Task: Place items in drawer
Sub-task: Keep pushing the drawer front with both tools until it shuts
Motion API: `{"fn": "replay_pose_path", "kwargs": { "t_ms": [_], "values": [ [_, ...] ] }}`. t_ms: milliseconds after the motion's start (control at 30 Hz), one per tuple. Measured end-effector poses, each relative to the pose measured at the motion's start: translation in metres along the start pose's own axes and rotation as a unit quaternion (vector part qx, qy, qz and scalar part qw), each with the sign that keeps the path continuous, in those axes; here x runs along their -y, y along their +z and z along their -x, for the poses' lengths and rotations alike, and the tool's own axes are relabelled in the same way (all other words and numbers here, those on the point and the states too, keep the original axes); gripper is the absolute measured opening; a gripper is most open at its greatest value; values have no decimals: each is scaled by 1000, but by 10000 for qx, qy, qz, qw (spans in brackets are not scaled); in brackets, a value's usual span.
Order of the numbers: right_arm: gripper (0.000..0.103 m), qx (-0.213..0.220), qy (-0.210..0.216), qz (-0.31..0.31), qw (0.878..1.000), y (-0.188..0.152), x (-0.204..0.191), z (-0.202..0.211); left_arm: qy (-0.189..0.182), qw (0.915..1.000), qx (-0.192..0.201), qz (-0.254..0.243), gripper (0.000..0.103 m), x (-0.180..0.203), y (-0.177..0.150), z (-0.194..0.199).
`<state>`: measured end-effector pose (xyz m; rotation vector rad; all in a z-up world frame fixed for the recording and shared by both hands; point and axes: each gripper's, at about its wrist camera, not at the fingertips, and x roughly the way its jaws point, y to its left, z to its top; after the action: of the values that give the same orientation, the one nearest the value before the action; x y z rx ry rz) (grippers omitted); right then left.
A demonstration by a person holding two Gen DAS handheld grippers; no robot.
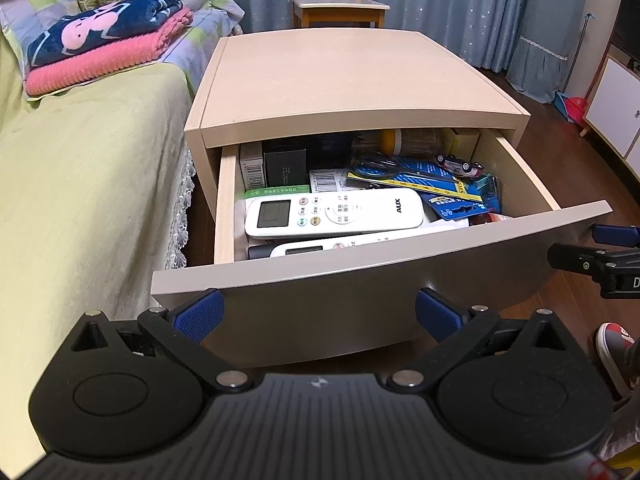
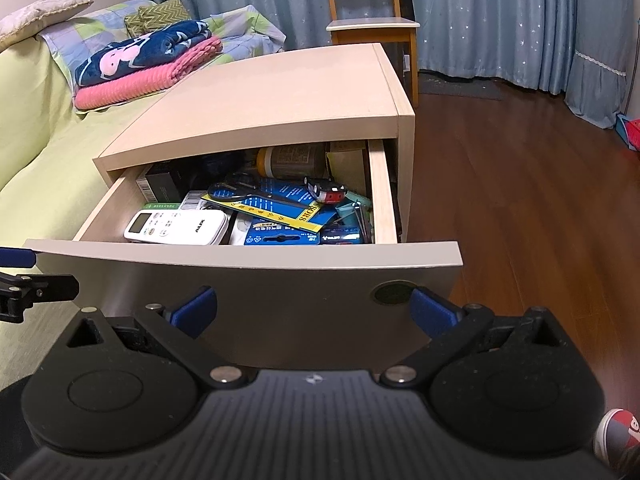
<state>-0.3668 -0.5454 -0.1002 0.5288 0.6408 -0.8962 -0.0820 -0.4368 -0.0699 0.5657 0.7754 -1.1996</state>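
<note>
The nightstand (image 1: 352,80) drawer (image 1: 380,276) stands pulled out and crowded: a white AUX air-conditioner remote (image 1: 334,212) lies near the front with a second remote (image 1: 320,246) just below it, blue carded scissors (image 1: 404,174) and a small toy car (image 1: 460,166) sit to the right, and dark boxes (image 1: 285,168) and a yellow-capped jar (image 2: 288,160) fill the back. The left gripper (image 1: 318,314) and right gripper (image 2: 314,308) both hang before the drawer front, jaws spread wide and holding nothing.
</note>
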Motion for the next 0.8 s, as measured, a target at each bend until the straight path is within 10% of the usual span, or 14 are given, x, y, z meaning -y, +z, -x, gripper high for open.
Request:
{"fn": "replay_pose_path", "kwargs": {
  "t_ms": [800],
  "values": [
    [102,77,-170,-57,9998,8,-12,-11,-100,9998,47,-149,102,0,12,-14]
  ]
}}
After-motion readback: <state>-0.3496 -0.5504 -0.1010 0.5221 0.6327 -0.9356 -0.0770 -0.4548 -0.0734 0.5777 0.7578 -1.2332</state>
